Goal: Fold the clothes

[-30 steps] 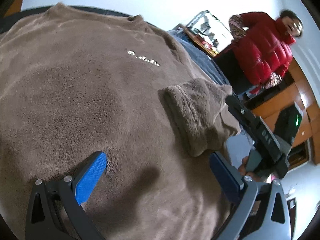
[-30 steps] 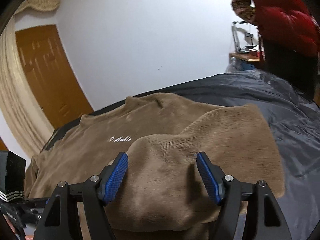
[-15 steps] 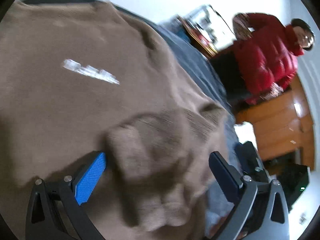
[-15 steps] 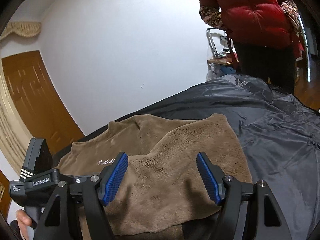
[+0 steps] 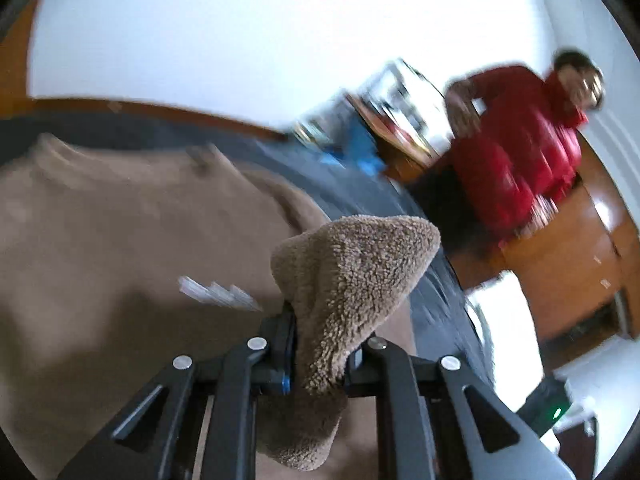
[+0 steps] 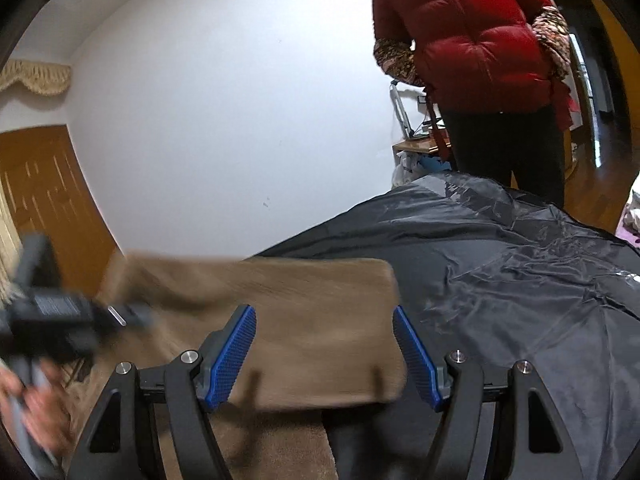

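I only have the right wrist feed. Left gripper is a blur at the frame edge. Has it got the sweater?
Observer: Yes. In the left wrist view the left gripper is shut on a fold of the brown fleece sweater, which bunches up above the jaws.
Operator: Which part of it is pinched?
Observer: Cannot tell; only a thick fleece fold shows between the pads. The rest of the sweater lies blurred on the dark sheet.
Operator: Print side up?
Observer: Yes, the white chest lettering faces up, just left of the pinched fold.
Operator: Anyone nearby?
Observer: A person in a red puffer jacket stands beyond the far edge of the sheet, clear of the sweater.
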